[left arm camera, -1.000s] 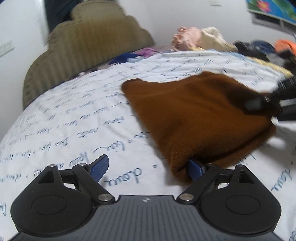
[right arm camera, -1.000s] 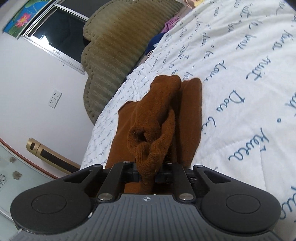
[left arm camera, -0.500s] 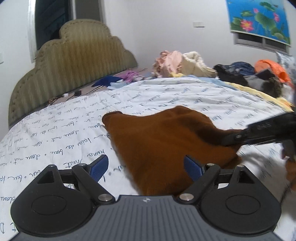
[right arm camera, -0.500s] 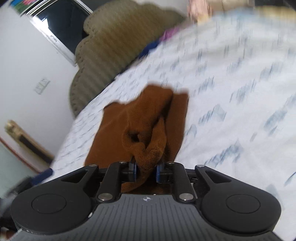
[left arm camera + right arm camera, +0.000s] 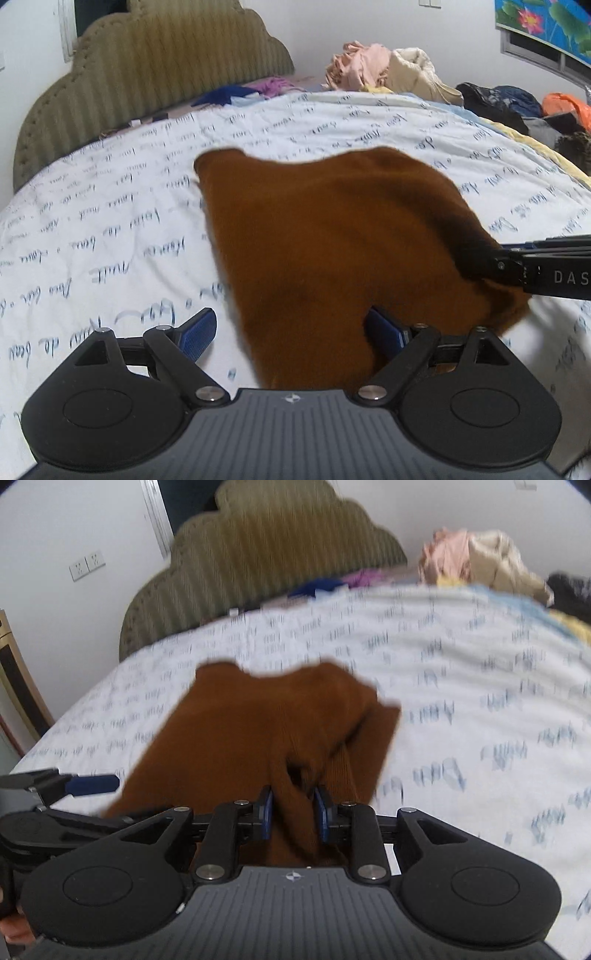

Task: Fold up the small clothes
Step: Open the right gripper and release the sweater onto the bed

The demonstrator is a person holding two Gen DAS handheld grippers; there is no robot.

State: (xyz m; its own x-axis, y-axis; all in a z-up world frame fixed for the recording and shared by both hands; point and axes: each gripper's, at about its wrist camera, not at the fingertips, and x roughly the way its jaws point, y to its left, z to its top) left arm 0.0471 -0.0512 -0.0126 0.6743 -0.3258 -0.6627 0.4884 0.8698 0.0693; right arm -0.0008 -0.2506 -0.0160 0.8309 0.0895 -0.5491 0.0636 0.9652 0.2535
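Note:
A brown knit garment (image 5: 332,236) lies on the white bedspread with blue script (image 5: 110,229). My left gripper (image 5: 291,332) is open, its near edge of the garment lying between the blue pads; the right pad (image 5: 384,328) is partly under the cloth. My right gripper (image 5: 293,812) is shut on a bunched fold of the brown garment (image 5: 258,731). The right gripper also shows in the left wrist view (image 5: 495,258) at the garment's right edge. The left gripper's blue pad shows in the right wrist view (image 5: 92,784) at the far left.
An olive ribbed headboard (image 5: 159,70) stands at the back. A heap of pink and cream clothes (image 5: 384,70) and dark and orange clothes (image 5: 517,103) lie at the far right of the bed. A wall socket (image 5: 86,565) is at left.
The right gripper swung round with the bunched fold held, the garment now spreading wider. The left gripper moved closer over the garment's near edge and stays open.

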